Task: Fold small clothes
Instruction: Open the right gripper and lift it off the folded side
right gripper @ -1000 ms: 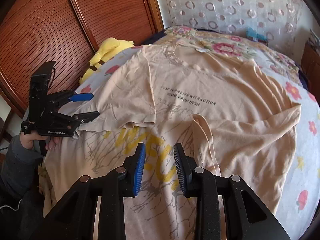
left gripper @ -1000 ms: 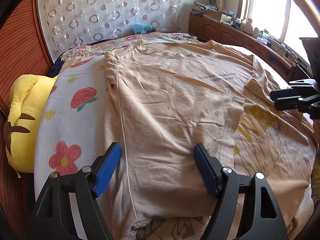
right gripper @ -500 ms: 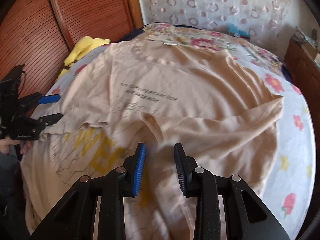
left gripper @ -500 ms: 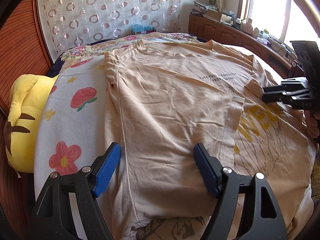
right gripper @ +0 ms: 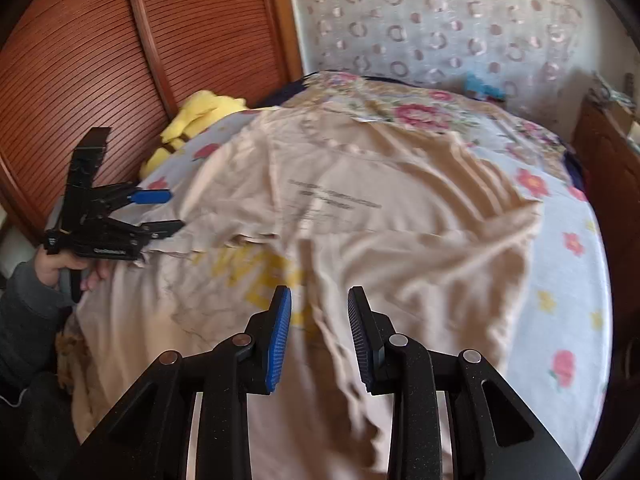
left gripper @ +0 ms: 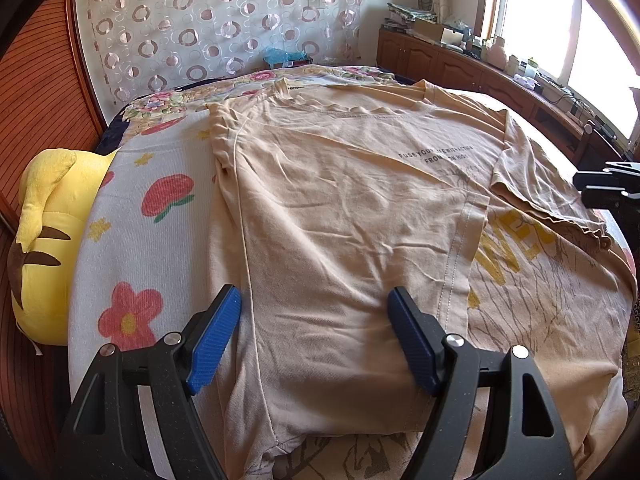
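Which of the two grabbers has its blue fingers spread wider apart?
The left gripper. Its pads stand far apart over the folded shirt, while the right gripper shows only a narrow gap.

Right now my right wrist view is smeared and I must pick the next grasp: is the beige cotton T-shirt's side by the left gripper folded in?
Observer: Yes. The beige cotton T-shirt's flap lies over the chest, its stitched hem beside the yellow lettering.
Operator: Is the left gripper pinching it?
Observer: No. The left gripper stands wide open, nothing pinched.
Operator: Wrinkles?
Observer: Shallow creases cross the flap.
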Demonstrator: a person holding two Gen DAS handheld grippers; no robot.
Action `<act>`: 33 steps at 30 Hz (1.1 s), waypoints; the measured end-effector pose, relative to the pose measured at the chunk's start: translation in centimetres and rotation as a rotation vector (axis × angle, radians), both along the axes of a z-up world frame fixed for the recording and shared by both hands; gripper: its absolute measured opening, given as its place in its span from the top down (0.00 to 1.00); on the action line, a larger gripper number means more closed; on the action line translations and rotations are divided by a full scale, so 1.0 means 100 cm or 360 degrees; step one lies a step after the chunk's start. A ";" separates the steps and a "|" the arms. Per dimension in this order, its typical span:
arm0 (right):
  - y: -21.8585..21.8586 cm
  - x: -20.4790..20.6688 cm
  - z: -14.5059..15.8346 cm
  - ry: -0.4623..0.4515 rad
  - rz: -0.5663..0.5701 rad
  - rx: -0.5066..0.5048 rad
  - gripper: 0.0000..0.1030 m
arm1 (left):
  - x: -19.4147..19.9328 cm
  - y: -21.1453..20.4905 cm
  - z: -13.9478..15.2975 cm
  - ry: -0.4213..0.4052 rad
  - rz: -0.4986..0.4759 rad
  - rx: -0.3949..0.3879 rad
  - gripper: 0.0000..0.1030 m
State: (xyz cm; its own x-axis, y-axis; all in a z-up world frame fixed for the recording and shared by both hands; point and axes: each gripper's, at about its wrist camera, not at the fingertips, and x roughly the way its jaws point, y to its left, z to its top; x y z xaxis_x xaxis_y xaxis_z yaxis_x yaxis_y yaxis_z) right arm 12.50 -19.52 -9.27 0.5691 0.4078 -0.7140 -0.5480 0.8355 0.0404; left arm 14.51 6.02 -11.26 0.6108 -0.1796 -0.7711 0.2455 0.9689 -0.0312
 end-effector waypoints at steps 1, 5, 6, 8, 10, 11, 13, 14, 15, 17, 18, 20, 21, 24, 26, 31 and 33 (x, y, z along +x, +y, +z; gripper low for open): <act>-0.004 -0.002 -0.001 -0.0013 -0.0032 -0.0009 0.70 | 0.000 0.000 0.000 0.0000 0.0000 0.0000 0.26; -0.036 -0.012 -0.008 -0.0011 -0.0161 -0.0011 0.70 | 0.000 0.000 0.000 0.0000 0.0001 -0.0001 0.26; -0.038 -0.013 -0.012 0.0009 -0.0184 -0.0014 0.70 | 0.000 0.000 0.000 0.0001 0.0001 -0.0001 0.25; -0.040 -0.015 -0.020 0.0043 -0.0204 -0.0035 0.70 | 0.000 0.000 0.000 0.0001 0.0001 0.0000 0.25; -0.033 -0.019 -0.031 0.0061 -0.0193 -0.0068 0.70 | 0.000 0.000 0.000 0.0002 0.0001 -0.0001 0.25; -0.028 -0.022 -0.036 0.0066 -0.0180 -0.0076 0.70 | 0.000 0.000 0.000 0.0001 0.0001 0.0000 0.25; -0.017 -0.030 -0.042 0.0023 -0.0171 -0.0109 0.70 | 0.000 0.000 0.000 0.0002 0.0001 -0.0001 0.25; -0.014 -0.034 -0.043 0.0006 -0.0171 -0.0128 0.70 | 0.000 0.000 0.000 0.0001 0.0001 0.0002 0.25; -0.011 -0.036 -0.043 -0.0003 -0.0178 -0.0128 0.70 | 0.000 0.000 0.000 0.0002 0.0001 0.0001 0.25; -0.010 -0.038 -0.044 0.0000 -0.0181 -0.0114 0.70 | 0.000 0.001 0.000 0.0004 0.0003 0.0001 0.25; -0.009 -0.039 -0.045 0.0001 -0.0175 -0.0117 0.70 | 0.000 0.000 0.000 0.0005 0.0002 0.0006 0.25; -0.013 -0.036 -0.041 -0.0003 -0.0163 -0.0108 0.70 | 0.000 0.002 0.002 -0.0008 0.0006 0.0000 0.25; -0.018 -0.035 -0.038 -0.0008 -0.0159 -0.0105 0.70 | 0.000 0.003 0.004 -0.0022 0.0007 -0.0010 0.25; -0.033 -0.020 -0.025 -0.0044 -0.0171 -0.0091 0.69 | 0.000 0.011 0.020 -0.0109 0.0025 -0.0054 0.25; -0.037 -0.006 -0.020 -0.0057 -0.0187 -0.0065 0.61 | 0.004 0.015 0.029 -0.0144 0.0023 -0.0085 0.25; -0.044 0.034 -0.022 -0.0024 -0.0253 -0.0047 0.57 | 0.038 0.027 0.034 -0.0131 0.0071 -0.0079 0.25; -0.050 0.049 -0.023 -0.0016 -0.0305 -0.0049 0.54 | 0.051 0.027 0.033 -0.0121 0.0081 -0.0077 0.25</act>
